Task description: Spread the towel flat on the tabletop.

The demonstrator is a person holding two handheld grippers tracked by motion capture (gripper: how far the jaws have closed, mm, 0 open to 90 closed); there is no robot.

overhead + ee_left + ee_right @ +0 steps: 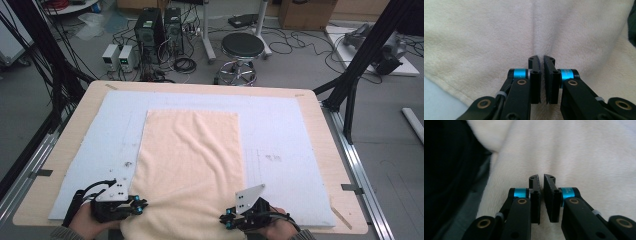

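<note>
Left gripper (141, 206), right gripper (223, 220) at bottom of frame: jaws nearly closed, apparently pinching towel (192, 160) near edge. Risk: thin pinch slips, corner drops.

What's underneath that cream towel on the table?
The cream towel lies on a pale blue mat, which sits on the wooden table. The mat shows on three sides of the towel. Whether anything else lies flat under the towel cannot be seen; it is covered.
</note>
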